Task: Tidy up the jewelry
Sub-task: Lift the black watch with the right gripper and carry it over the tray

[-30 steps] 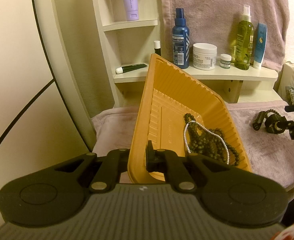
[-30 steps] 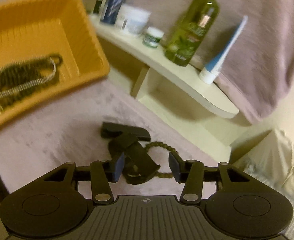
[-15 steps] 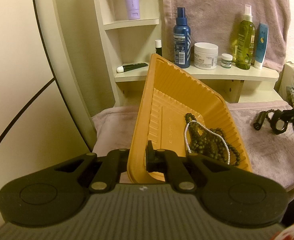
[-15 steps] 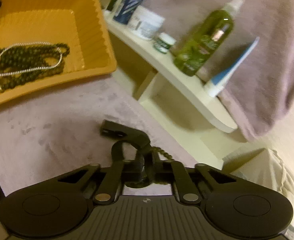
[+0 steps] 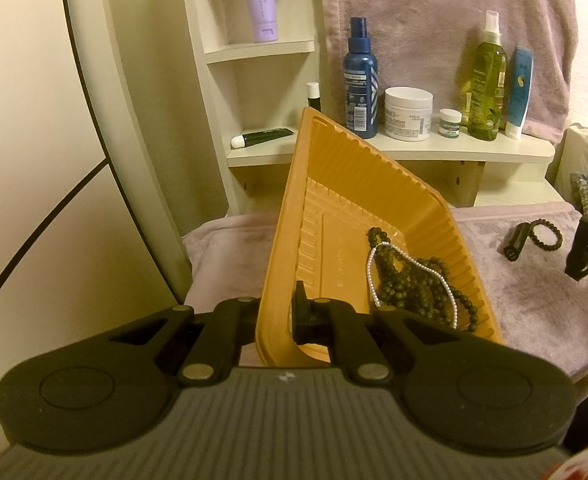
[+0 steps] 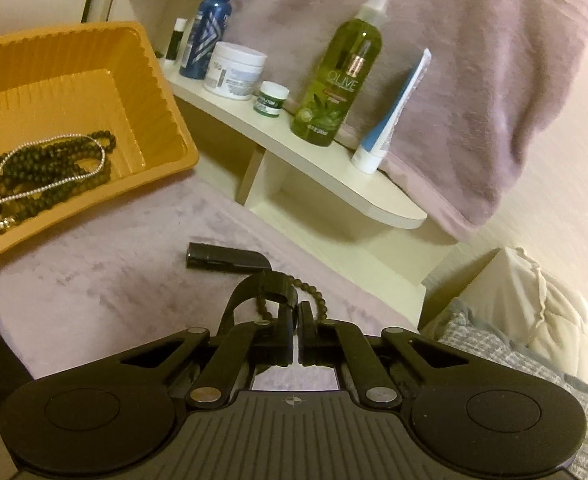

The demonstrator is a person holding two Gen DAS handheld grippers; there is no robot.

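The left gripper (image 5: pixel 279 316) is clamped on the near wall of a ribbed orange plastic tray (image 5: pixel 374 200), which tilts over a mauve plush cloth (image 5: pixel 534 300); a dark green bead necklace (image 5: pixel 410 284) and a string of small white pearls (image 5: pixel 372 280) lie together in the tray's low right corner; to the right, the right gripper (image 6: pixel 297 320) is closed on a black watch band (image 6: pixel 253 284), with a dark bead bracelet (image 6: pixel 314 298) looped just behind it on the cloth; toiletry bottles stand on the far cream shelf (image 5: pixel 454 150).
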